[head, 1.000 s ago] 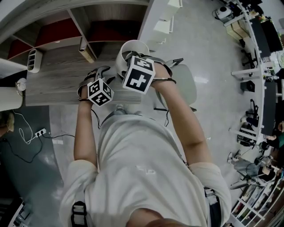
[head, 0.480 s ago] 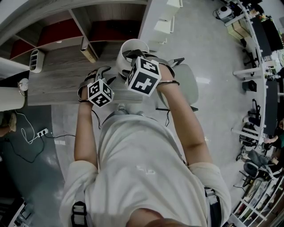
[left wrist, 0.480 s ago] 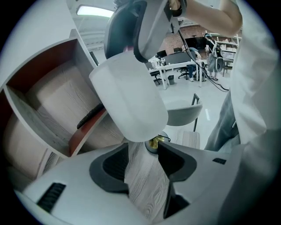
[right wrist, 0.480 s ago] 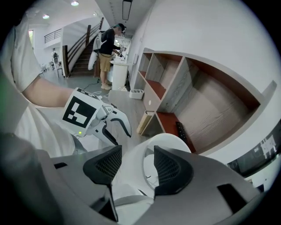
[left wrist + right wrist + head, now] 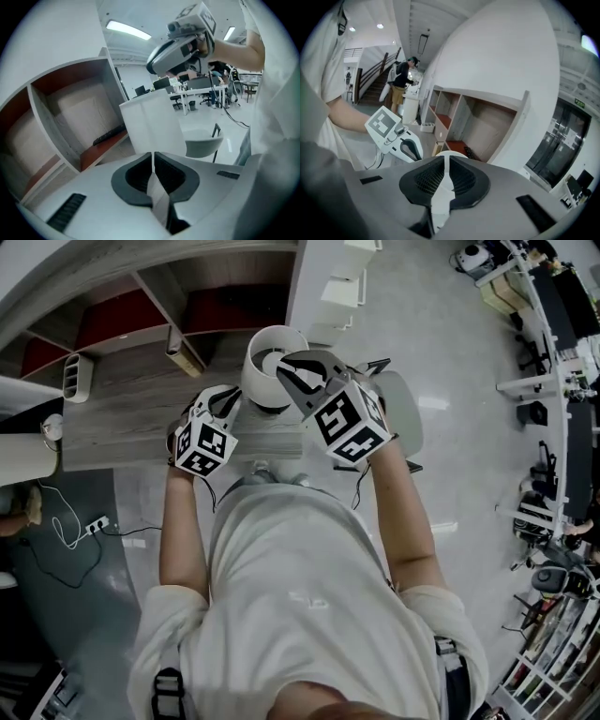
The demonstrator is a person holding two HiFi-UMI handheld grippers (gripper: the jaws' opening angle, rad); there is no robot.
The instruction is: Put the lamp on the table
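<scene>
Lamp upright on wooden table; left claw and right claw just clenched shut, both empty.

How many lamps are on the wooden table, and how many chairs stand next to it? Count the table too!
lamp: 1
chair: 1
table: 1
Total: 3

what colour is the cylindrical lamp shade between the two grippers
White; the head view shows the cylindrical lamp shade best.
</scene>
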